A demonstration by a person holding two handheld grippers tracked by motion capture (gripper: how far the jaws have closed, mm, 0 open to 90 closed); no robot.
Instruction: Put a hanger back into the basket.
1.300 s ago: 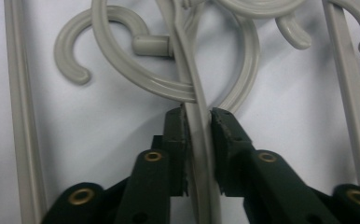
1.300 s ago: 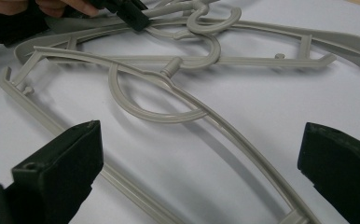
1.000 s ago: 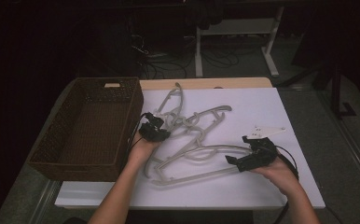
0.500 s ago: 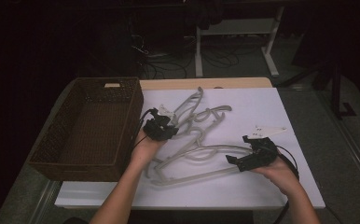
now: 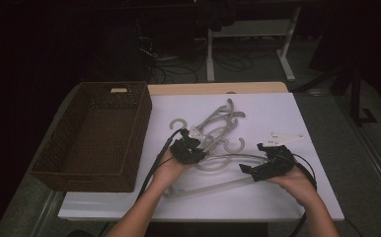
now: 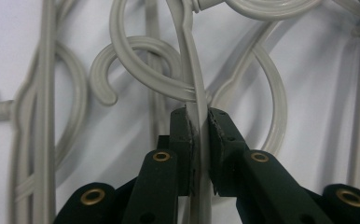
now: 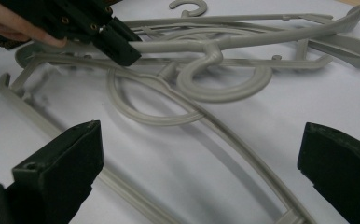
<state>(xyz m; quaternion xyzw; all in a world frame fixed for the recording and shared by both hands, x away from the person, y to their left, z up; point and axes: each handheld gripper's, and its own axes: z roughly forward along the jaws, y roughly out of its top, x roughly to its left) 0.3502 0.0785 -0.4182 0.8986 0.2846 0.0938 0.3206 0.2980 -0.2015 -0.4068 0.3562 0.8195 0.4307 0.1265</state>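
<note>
Just right of the brown woven basket, the left tool clamps a grey plastic hanger from the tangled pile on the white surface; farther right, the right tool rests, jaws apart.

Smooth grey plastic hangers, a dark woven wicker basket, matt white tabletop.

hangers: grey plastic | tangled pile | mid-table | one thin arm clamped, lifted
</note>
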